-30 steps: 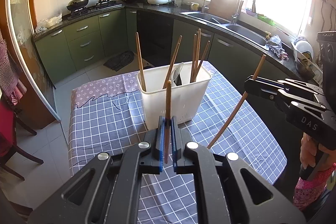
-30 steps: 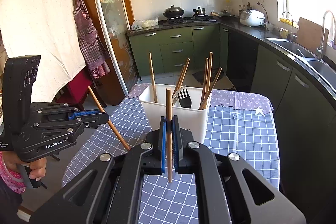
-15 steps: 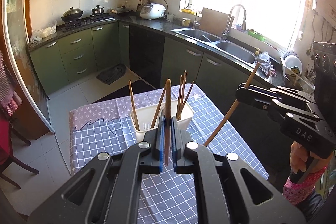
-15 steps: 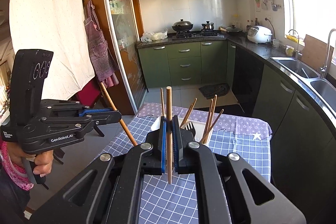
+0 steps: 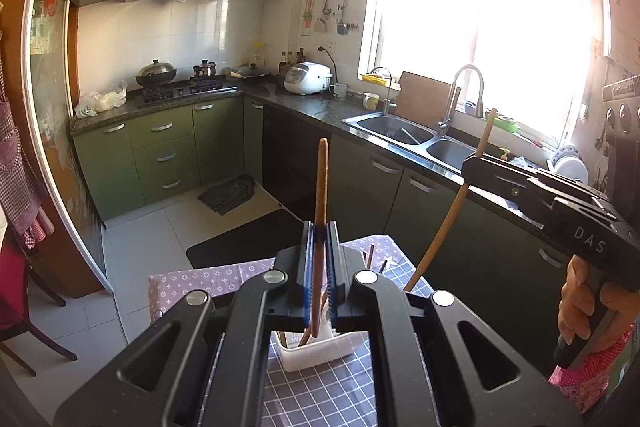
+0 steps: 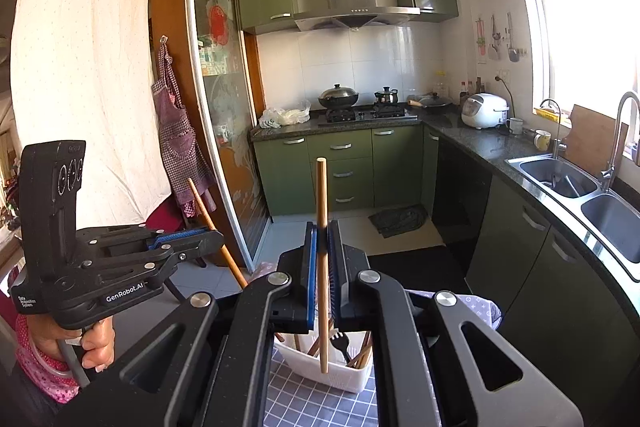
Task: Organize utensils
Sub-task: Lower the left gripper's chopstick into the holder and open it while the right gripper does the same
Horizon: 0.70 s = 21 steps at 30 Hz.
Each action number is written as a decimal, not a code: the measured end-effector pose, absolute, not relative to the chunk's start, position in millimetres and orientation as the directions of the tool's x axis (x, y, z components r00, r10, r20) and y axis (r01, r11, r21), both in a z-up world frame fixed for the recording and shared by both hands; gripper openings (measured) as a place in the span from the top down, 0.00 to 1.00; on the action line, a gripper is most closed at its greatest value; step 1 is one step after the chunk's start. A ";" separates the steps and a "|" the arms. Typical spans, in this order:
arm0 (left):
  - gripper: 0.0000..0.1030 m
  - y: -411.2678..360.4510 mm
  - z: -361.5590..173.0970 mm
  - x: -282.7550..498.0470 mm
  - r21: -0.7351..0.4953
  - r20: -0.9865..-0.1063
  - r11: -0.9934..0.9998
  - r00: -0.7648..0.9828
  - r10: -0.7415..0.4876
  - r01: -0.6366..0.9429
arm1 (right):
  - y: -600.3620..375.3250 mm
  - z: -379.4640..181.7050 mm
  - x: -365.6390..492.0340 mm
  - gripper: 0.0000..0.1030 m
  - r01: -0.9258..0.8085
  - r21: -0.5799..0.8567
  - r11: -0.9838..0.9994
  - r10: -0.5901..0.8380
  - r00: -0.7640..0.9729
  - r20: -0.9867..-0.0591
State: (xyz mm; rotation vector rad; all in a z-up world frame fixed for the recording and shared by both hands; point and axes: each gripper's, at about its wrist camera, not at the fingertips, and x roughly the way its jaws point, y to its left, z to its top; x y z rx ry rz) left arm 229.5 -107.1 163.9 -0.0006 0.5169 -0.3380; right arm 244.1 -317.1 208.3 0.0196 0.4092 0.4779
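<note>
Left gripper (image 5: 319, 247) clamped on chopstick (image 5: 321, 187); right gripper (image 6: 322, 247) clamped on second chopstick (image 6: 321, 211). Both held high above white bin (image 6: 320, 367) on table (image 6: 320, 407). Risk: thin sticks pivot in pads, miss bin, knock fork (image 6: 340, 341) on lowering.

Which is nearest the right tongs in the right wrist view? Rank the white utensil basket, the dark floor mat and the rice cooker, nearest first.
Measured from the right tongs, shut on a chopstick:
1. White utensil basket, just below and ahead on the checked tablecloth.
2. Dark floor mat, on the floor before the green drawers.
3. Rice cooker, on the back counter, to the right.
</note>
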 end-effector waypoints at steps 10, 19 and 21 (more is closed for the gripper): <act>0.94 -109.9 104.0 268.3 -0.088 -0.559 0.952 0.776 -0.292 0.294 | -313.2 146.2 302.0 0.94 -0.402 0.151 0.903 0.424 0.776 -0.467; 0.93 -108.1 45.5 277.5 -0.104 -0.645 0.954 0.710 -0.281 0.283 | -300.1 68.4 322.6 0.93 -0.382 0.162 0.910 0.402 0.716 -0.570; 0.83 -106.7 40.3 275.5 -0.102 -0.646 0.955 0.711 -0.278 0.280 | -299.2 61.6 321.2 0.85 -0.381 0.156 0.911 0.398 0.717 -0.573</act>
